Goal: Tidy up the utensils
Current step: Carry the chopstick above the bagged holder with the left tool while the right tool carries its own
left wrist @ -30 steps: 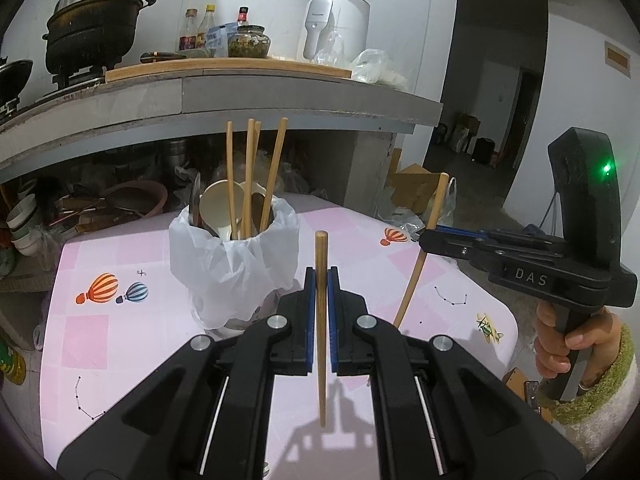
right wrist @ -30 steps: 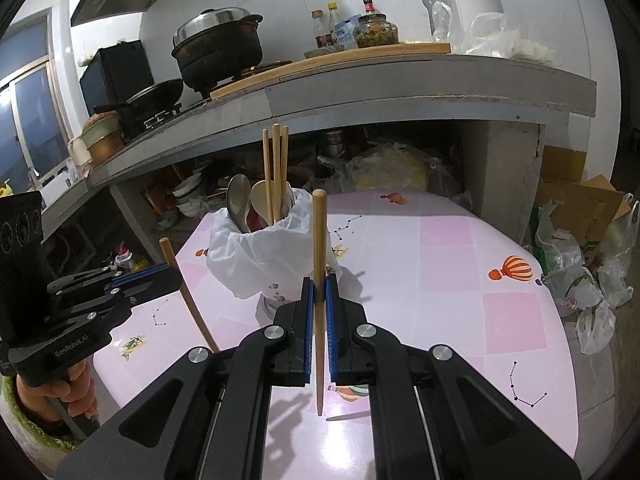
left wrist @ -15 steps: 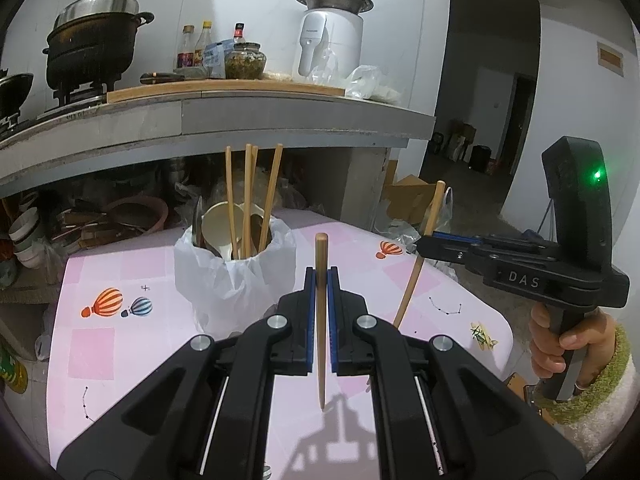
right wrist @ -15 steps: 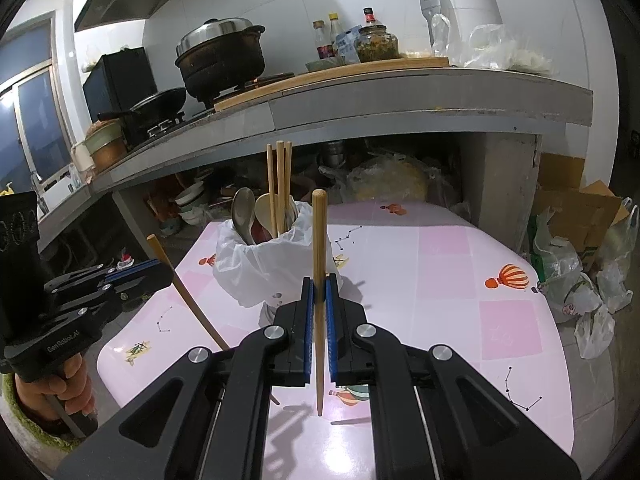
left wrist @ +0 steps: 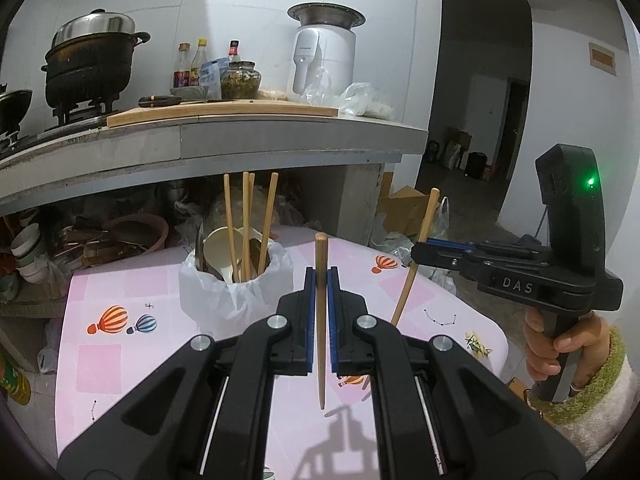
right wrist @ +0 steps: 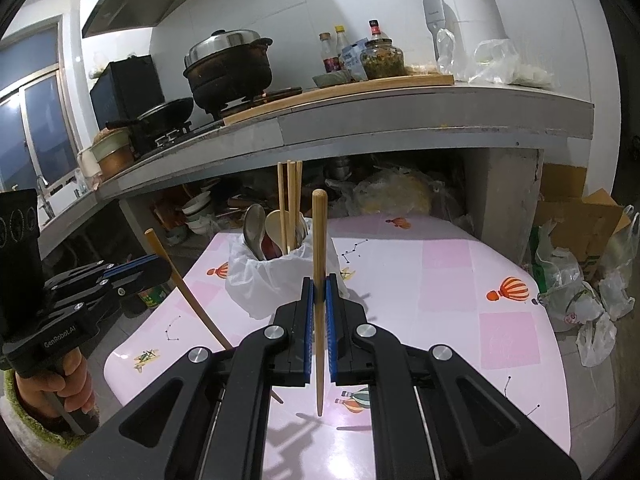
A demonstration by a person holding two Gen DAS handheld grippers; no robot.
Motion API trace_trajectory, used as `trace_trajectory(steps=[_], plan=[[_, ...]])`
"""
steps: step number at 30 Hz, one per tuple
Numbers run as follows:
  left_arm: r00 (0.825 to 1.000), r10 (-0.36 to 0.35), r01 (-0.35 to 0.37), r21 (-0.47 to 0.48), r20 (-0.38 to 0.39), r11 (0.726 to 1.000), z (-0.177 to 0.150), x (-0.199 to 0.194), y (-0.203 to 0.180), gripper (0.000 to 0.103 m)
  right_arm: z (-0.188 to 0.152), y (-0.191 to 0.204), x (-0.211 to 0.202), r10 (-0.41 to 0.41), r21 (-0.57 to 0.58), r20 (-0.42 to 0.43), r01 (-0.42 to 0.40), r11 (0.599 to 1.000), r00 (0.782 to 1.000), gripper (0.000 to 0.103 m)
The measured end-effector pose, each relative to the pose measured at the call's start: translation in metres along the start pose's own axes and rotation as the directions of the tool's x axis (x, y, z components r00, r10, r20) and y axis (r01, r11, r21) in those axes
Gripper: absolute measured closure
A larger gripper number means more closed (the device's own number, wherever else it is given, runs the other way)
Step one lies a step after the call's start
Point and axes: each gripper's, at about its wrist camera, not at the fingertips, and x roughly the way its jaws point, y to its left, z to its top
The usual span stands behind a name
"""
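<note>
At the bottom centre of the left wrist view, the left gripper (left wrist: 320, 280) has its blue-lined jaws clamped on a wooden chopstick (left wrist: 321, 320), which stands nearly upright with its blunt end up and its tapered tip hanging above the table (left wrist: 100, 368). The right gripper (right wrist: 319, 284) is clamped the same way on a second chopstick (right wrist: 319, 280), pale, round-topped and also close to upright. Seen from the left camera, the right gripper's black body at the right edge bears the letters "DAS" and a green light, with a hand (left wrist: 560, 344) in a fuzzy green-cuffed sleeve around its handle. Only the right view shows "GenRobot.AI" printed on the left gripper's side at lower left. Beyond both sets of jaws, in mid-frame, a holder lined with a white plastic bag (left wrist: 236, 292) stands on the pink tablecloth printed with hot-air balloons; it holds several upright chopsticks (left wrist: 246, 224) and spoons (right wrist: 256, 228). The metal spoon bowl is clear only from the right camera. On the counter behind sit a lidded black pot (left wrist: 92, 64), sauce bottles and a white appliance (left wrist: 324, 60) whose brand lettering is too small to read.
</note>
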Motion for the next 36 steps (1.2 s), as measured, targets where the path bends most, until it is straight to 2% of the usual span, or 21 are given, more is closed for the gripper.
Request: trace_trajectory(steps=[23,31,36], plan=[[0.996,-0.029,0.027,0.015,0.081,1.0,0.028,-0.027,0.002,0.098,0.028,0.014,-0.02,0.069,-0.03,0.049,-0.068,0.997,0.996,0.097],[0.991,-0.028,0.026,0.015,0.133,1.0,0.059,-0.042,0.011,0.098,0.059,0.021,-0.028,0.132,-0.054,0.073,-0.128,0.99,0.989,0.097],[0.984,0.0,-0.003,0.02,0.181,1.0,0.083,-0.05,0.02,0.098,0.091,0.032,-0.029,0.163,-0.088,0.096,-0.155,0.984,0.982,0.097]])
